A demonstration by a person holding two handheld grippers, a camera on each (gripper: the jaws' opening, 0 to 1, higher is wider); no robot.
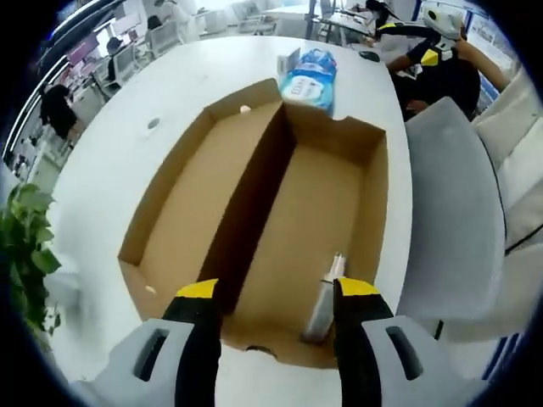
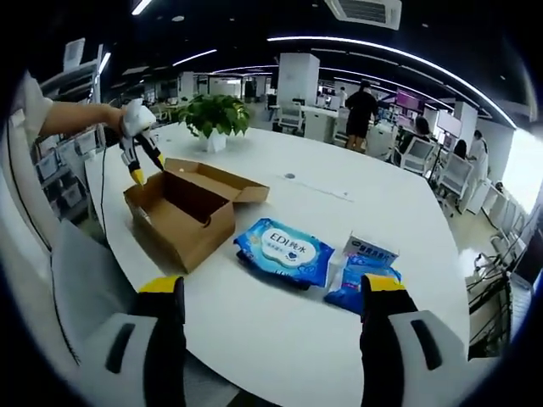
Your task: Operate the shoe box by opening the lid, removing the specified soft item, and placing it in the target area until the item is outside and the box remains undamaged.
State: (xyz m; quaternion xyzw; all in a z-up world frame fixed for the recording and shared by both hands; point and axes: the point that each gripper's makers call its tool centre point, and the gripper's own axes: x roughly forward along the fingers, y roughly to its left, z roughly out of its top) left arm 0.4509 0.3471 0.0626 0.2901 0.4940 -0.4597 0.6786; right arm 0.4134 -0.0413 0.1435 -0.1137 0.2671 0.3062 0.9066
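Left gripper tilts down over the open shoe box, jaws spread. Right gripper level, jaws spread; wet-wipes pack at 12 o'clock.

Left view: close above box. Right view: farther, across table.

The shoe box sits open on the white table, near its left edge in the right gripper view, with the left gripper just above its far left corner. Right of the box lies a wipes pack, and right of that a second pack. A potted plant stands on the table behind the box. A grey chair stands beside the table.
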